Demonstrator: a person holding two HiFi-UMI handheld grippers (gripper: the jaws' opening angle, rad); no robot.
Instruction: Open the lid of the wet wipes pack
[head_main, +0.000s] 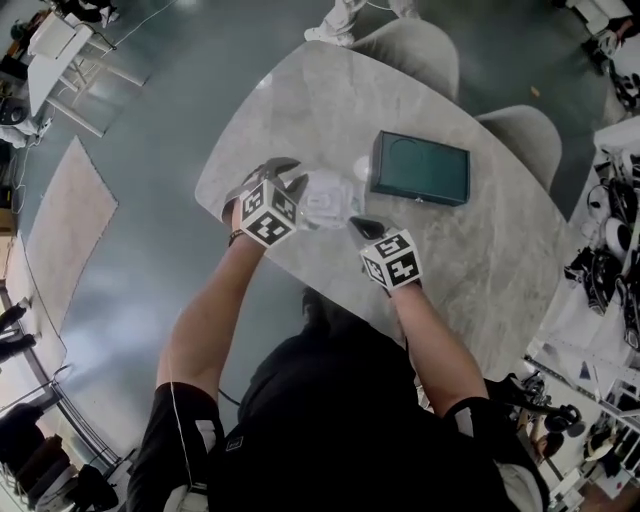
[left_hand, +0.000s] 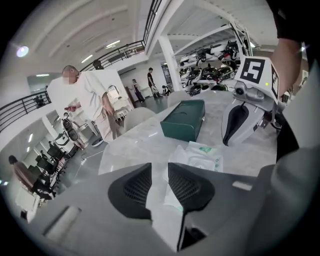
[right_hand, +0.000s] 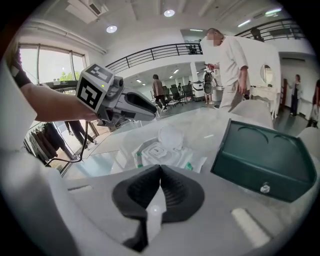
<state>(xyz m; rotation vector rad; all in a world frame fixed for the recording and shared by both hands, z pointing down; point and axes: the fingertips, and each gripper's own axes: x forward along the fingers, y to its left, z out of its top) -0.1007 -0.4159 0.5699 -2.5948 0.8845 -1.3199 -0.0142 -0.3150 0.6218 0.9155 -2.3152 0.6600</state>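
Note:
The white wet wipes pack (head_main: 325, 200) lies on the marble table (head_main: 330, 100) between my two grippers. In the right gripper view its round lid (right_hand: 171, 136) stands flipped up at the far end of the pack (right_hand: 160, 154). My left gripper (head_main: 285, 173) hovers at the pack's left end; its jaws stand apart and nothing is pressed between them (left_hand: 160, 176), with the pack (left_hand: 197, 157) just beyond. My right gripper (head_main: 362, 226) is at the pack's near right corner, its jaw tips (right_hand: 160, 172) touching with nothing held.
A dark green box (head_main: 420, 168) sits on the table right of the pack. Two grey chairs (head_main: 415, 45) (head_main: 525, 135) stand at the table's far side. A person in white (left_hand: 85, 97) stands beyond the table. Cluttered shelves line the right.

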